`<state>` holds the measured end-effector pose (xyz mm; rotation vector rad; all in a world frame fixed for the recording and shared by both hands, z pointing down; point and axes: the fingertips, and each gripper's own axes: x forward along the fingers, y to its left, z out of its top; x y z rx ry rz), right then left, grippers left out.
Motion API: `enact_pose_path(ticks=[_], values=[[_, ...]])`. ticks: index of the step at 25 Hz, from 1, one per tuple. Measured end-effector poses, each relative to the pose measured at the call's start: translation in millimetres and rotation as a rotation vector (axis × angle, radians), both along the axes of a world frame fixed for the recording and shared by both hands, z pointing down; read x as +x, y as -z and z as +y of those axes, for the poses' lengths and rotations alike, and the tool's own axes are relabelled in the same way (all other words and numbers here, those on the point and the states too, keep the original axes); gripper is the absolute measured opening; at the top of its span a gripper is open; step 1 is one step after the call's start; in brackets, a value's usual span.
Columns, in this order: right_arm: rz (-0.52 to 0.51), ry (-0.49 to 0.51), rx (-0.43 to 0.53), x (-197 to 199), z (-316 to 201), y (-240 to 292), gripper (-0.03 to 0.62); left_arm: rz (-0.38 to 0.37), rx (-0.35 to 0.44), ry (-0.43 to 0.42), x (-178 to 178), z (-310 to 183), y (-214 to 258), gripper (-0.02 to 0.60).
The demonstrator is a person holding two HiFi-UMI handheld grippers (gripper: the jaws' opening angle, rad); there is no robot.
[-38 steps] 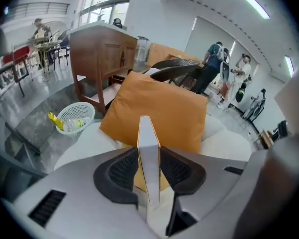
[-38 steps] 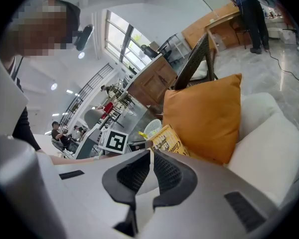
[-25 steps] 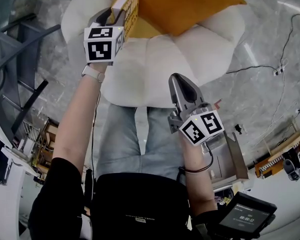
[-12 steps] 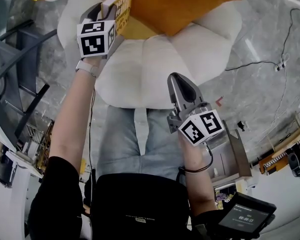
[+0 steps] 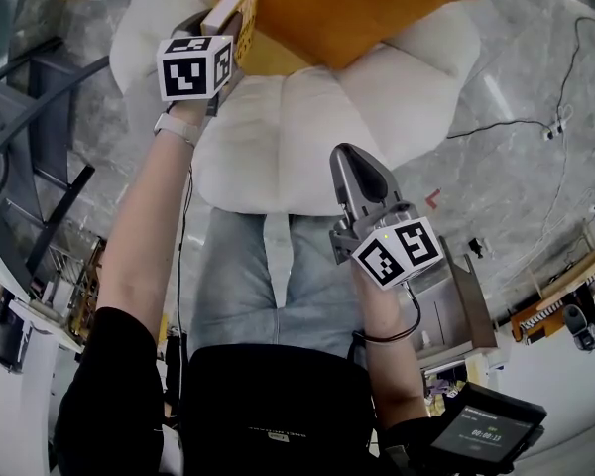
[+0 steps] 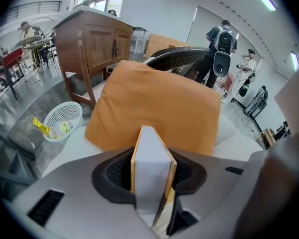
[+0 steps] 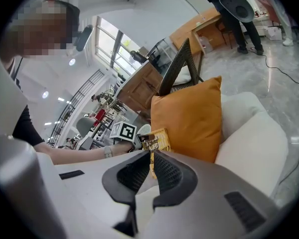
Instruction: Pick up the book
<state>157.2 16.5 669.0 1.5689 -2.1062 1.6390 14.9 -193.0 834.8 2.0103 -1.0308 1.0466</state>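
Note:
My left gripper [image 5: 224, 26] is shut on the book [image 5: 235, 8], a thick volume with a yellow cover and white page edges. It holds the book upright at the left edge of the orange cushion [image 5: 347, 8]. In the left gripper view the book [image 6: 150, 163] stands spine-away between the black pads [image 6: 117, 169], with the left gripper [image 6: 152, 185] clamped on both covers. My right gripper [image 5: 360, 170] hovers over the front of the white seat [image 5: 288, 137], above the person's lap. Its jaws are shut and hold nothing. From the right gripper [image 7: 150, 169] I see the book [image 7: 157, 141] further off.
A white mesh basket [image 6: 63, 121] with litter stands on the grey marble floor left of the seat. A wooden cabinet [image 6: 92, 44] is behind it. Dark metal rails [image 5: 40, 117] run at the left. A cable [image 5: 516, 132] lies on the floor at the right. People stand far back [image 6: 222, 44].
My left gripper has carried the book a little further away and lower, toward the cushion's left edge. The right gripper has stayed where it was.

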Motion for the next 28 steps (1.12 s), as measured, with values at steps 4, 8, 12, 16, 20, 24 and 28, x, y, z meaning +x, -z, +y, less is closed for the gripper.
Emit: enact_pose_path(ticks=[4,8,12,16,20,24,28], values=[[0.001,-0.006,-0.002,1,0,0,0.028,-0.007,0.003,-0.011,1,1,0,0.155],[0.003,0.0,-0.003,1,0,-2,0.028,-0.016,-0.005,-0.011,-2,2,-3,0.155],[0.01,0.006,0.0,2,-1,-1,0.028,-0.017,-0.025,0.008,-8,8,-4,0.155],[0.023,0.016,0.014,1,-3,2,0.028,-0.004,-0.037,0.03,-16,18,0,0.155],[0.042,0.036,0.016,-5,-1,8,0.028,-0.008,-0.039,0.026,-26,31,12,0.155],[0.064,0.072,0.026,-15,-3,14,0.028,-0.001,-0.028,0.041,-41,36,26,0.155],[0.085,0.098,0.037,-23,-6,30,0.028,0.027,-0.011,0.07,-54,40,54,0.155]])
